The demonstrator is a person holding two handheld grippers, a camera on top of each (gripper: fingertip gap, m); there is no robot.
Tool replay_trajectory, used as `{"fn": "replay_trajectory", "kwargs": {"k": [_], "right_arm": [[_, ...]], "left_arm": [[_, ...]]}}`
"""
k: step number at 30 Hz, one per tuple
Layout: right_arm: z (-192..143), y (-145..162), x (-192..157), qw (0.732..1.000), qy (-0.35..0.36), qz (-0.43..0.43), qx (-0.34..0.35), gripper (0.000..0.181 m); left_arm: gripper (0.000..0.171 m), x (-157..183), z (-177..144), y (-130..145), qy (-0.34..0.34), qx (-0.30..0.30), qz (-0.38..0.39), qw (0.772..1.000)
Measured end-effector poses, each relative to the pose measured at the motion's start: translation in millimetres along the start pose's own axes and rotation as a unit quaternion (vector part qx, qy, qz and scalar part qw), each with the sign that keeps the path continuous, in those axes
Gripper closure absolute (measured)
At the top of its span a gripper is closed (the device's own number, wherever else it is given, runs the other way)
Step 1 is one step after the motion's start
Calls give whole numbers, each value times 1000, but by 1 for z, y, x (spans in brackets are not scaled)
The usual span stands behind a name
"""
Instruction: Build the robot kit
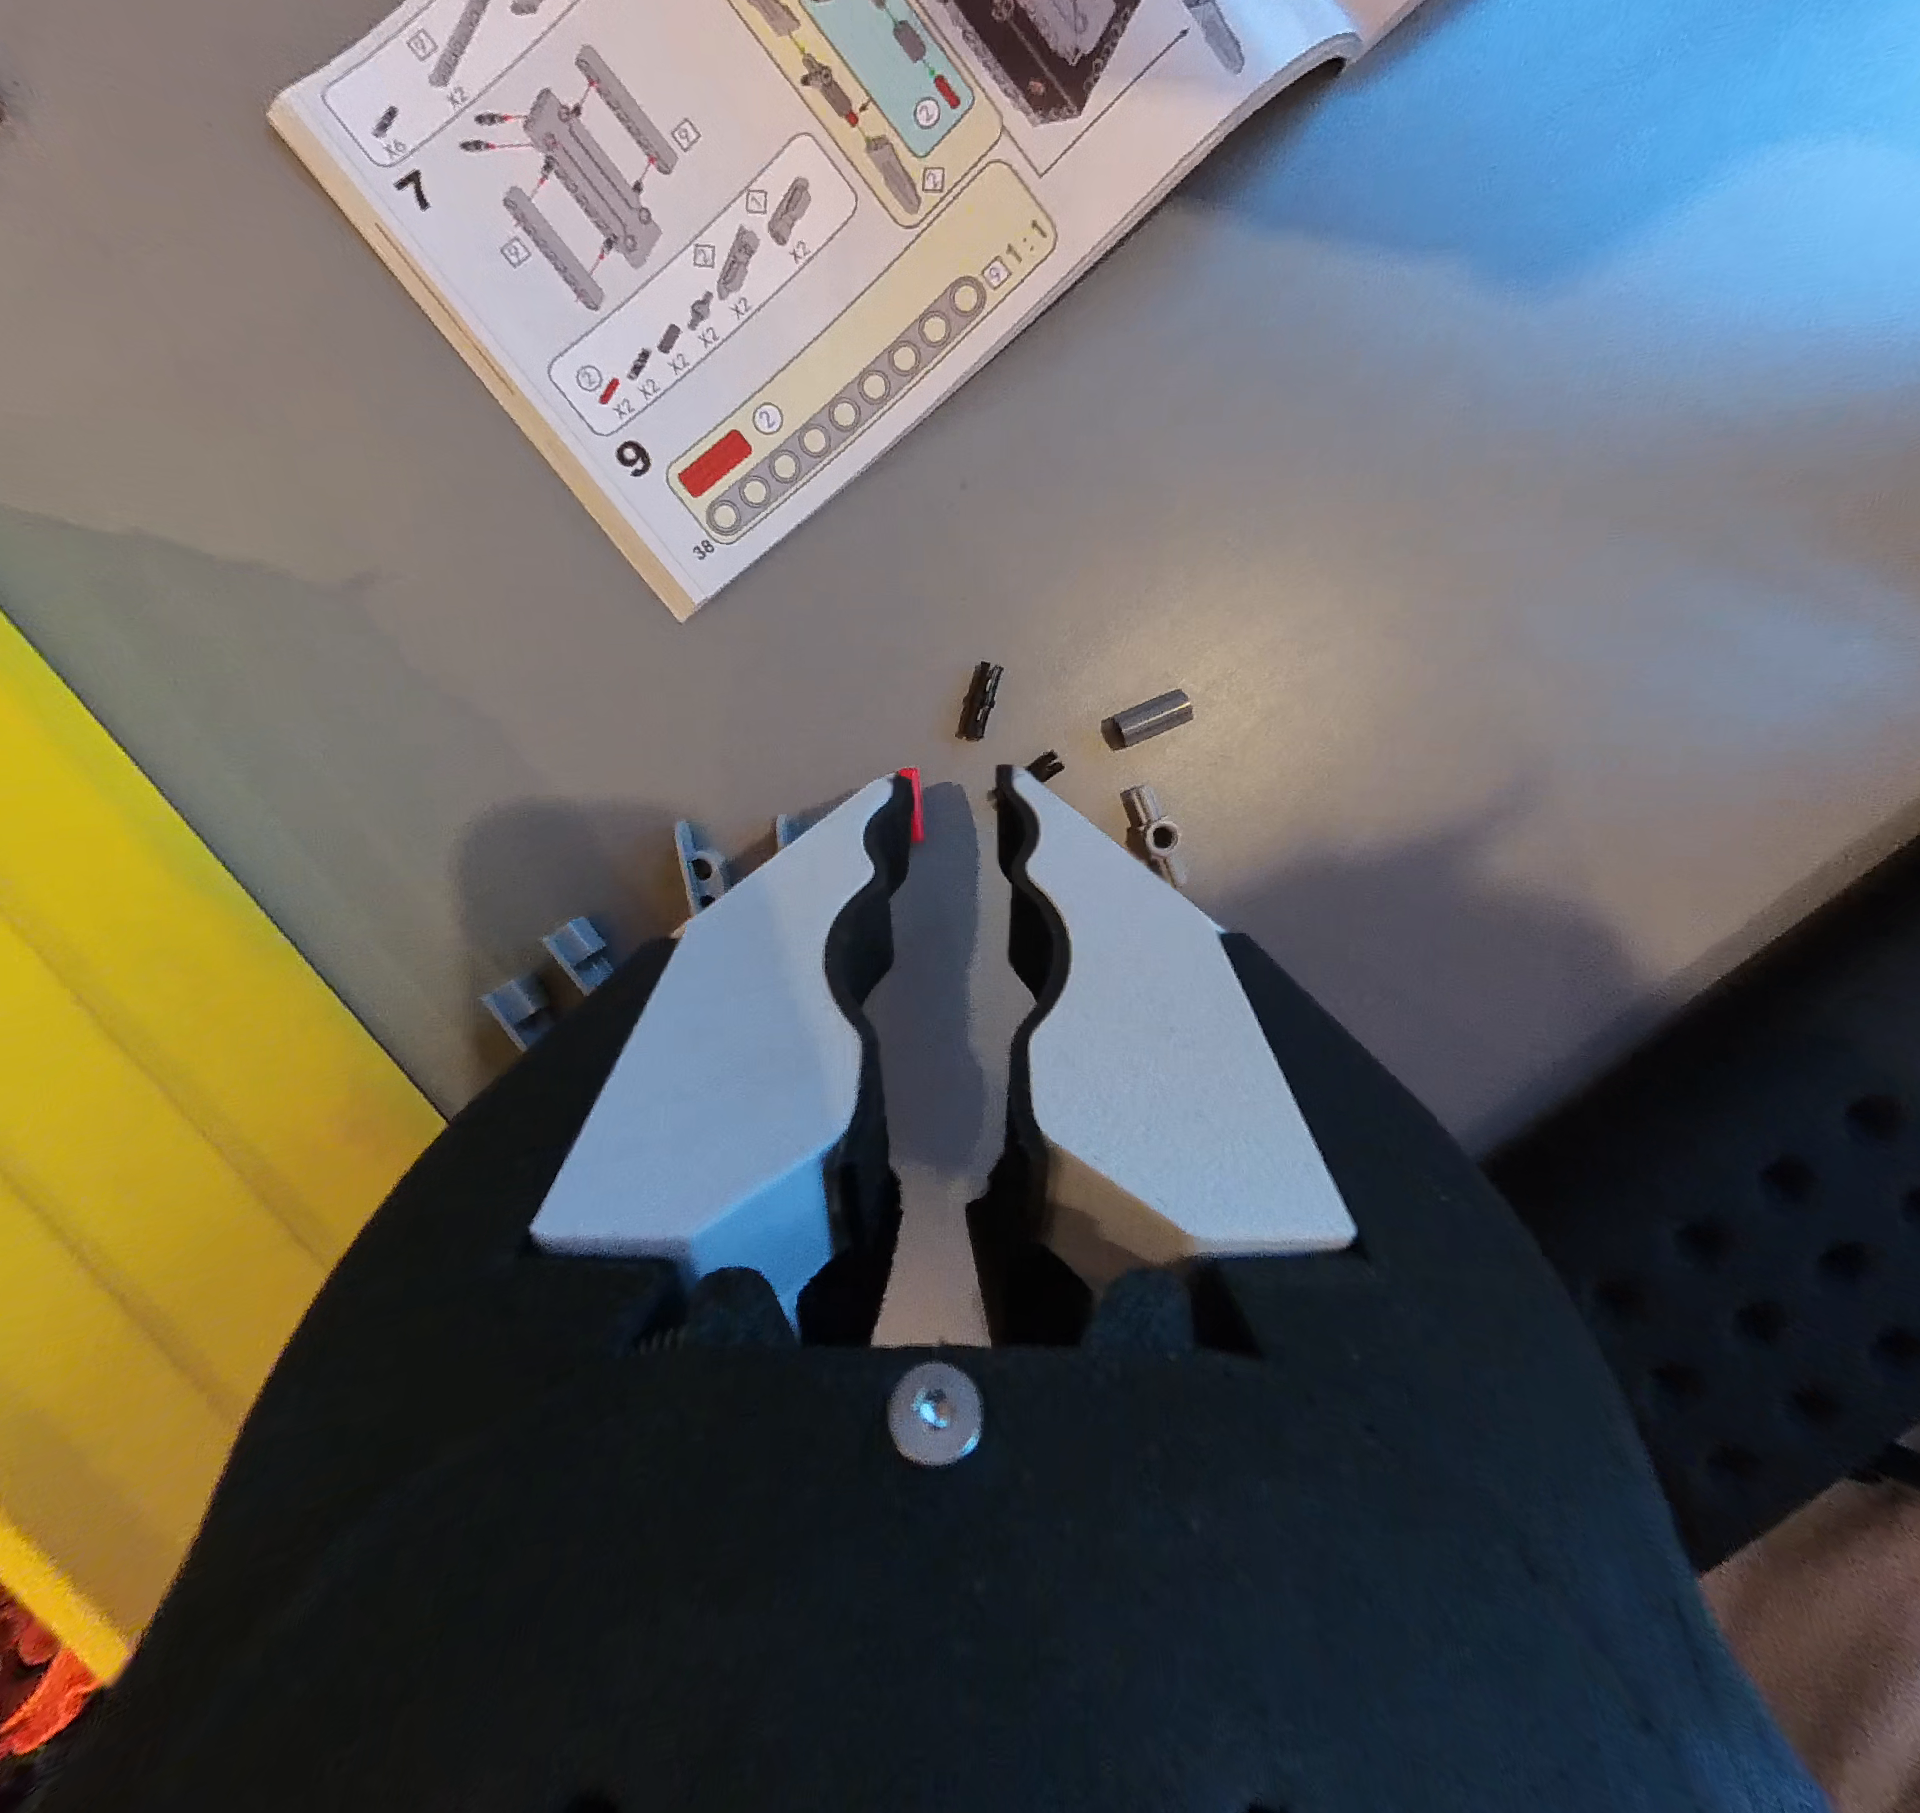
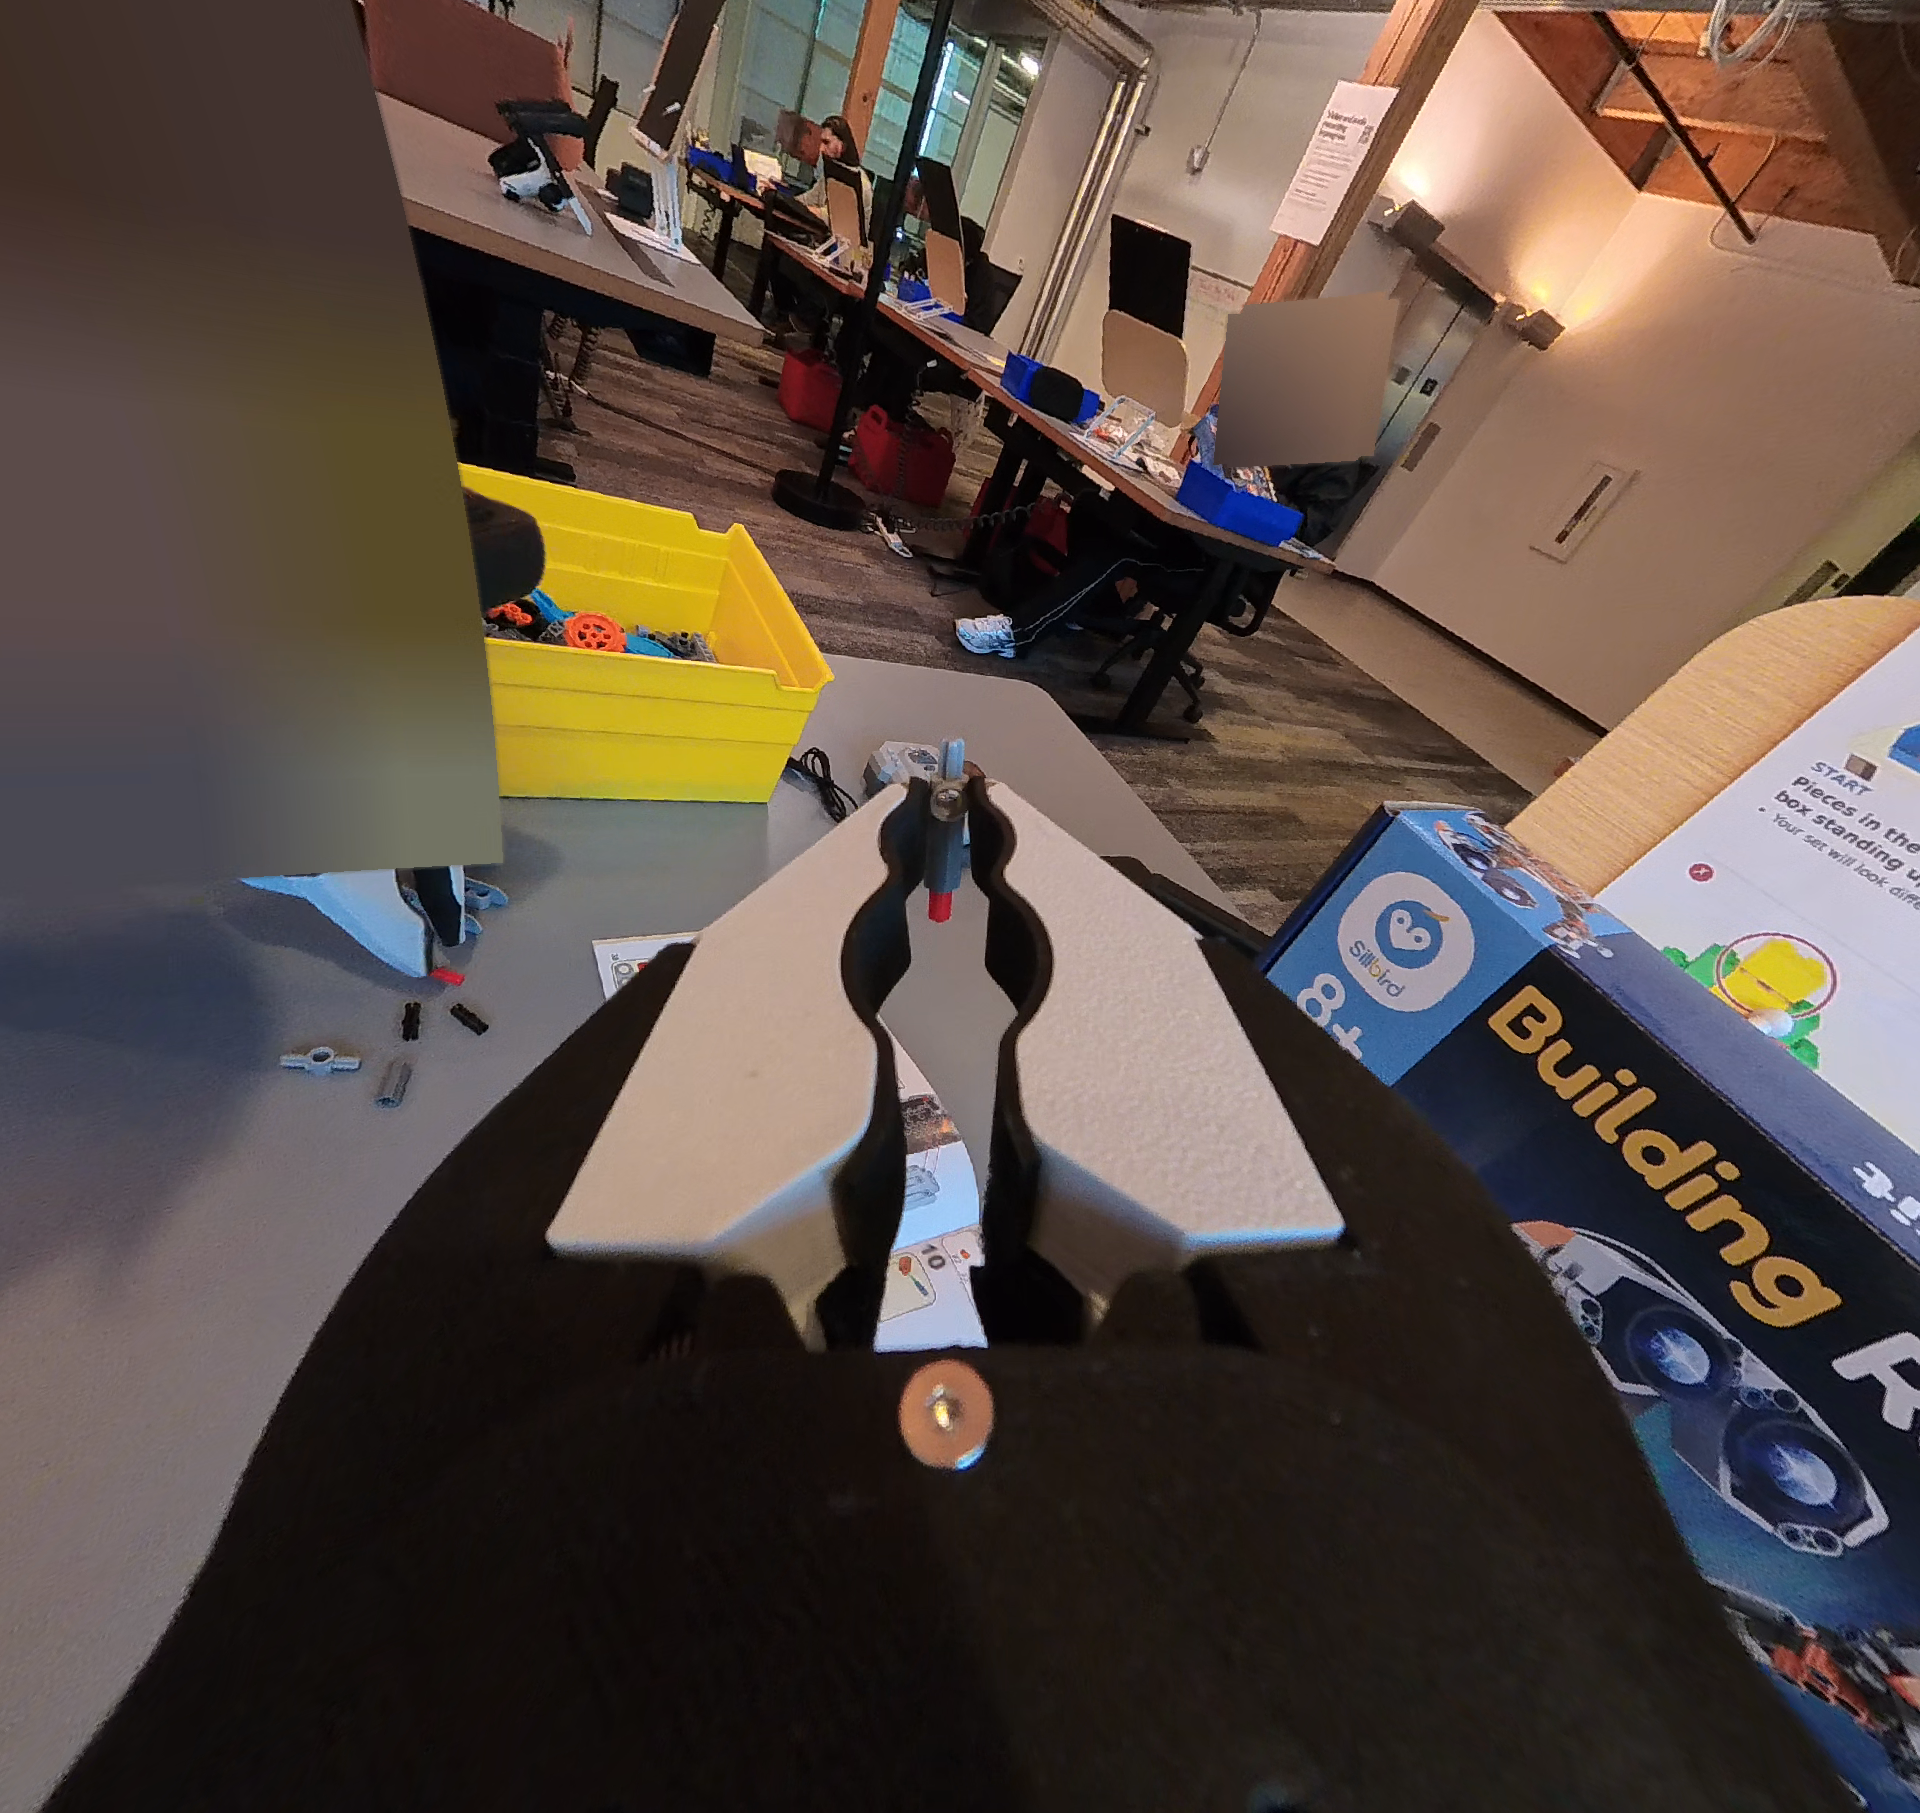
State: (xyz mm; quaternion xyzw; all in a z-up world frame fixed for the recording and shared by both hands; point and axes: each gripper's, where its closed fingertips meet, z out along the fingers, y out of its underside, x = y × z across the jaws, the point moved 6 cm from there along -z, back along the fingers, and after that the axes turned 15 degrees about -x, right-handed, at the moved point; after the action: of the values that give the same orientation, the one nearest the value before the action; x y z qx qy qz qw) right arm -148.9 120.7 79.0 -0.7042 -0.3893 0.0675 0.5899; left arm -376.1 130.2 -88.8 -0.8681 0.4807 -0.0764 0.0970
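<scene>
While printed blue box (image 2: 1621, 1192) flanks right hand-held gripper (image 2: 951, 795), grey-and-red part (image 2: 943, 854) clamped

Numerals and small part labels are printed across the open booklet (image 1: 727, 236); a logo and large lettering cover the blue box (image 2: 1558, 1140); small print fills the white card (image 2: 1849, 828) and the paper notice (image 2: 1335, 158) on the post

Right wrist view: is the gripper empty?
No, the right gripper is shut on a small grey assembly with a red tip, held upright between its fingertips.
</scene>
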Motion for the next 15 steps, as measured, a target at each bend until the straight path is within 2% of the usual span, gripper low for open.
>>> {"fn": "replay_trajectory", "kwargs": {"k": [9,15], "right_arm": [[1,1,-1,1000,-5,0,-2,175],[8,2,-7,1000,-17,-7,-11,175]], "left_arm": [[158,19,-12,0,60,14,18,998],[158,21,-18,17,40,4,14,999]]}}
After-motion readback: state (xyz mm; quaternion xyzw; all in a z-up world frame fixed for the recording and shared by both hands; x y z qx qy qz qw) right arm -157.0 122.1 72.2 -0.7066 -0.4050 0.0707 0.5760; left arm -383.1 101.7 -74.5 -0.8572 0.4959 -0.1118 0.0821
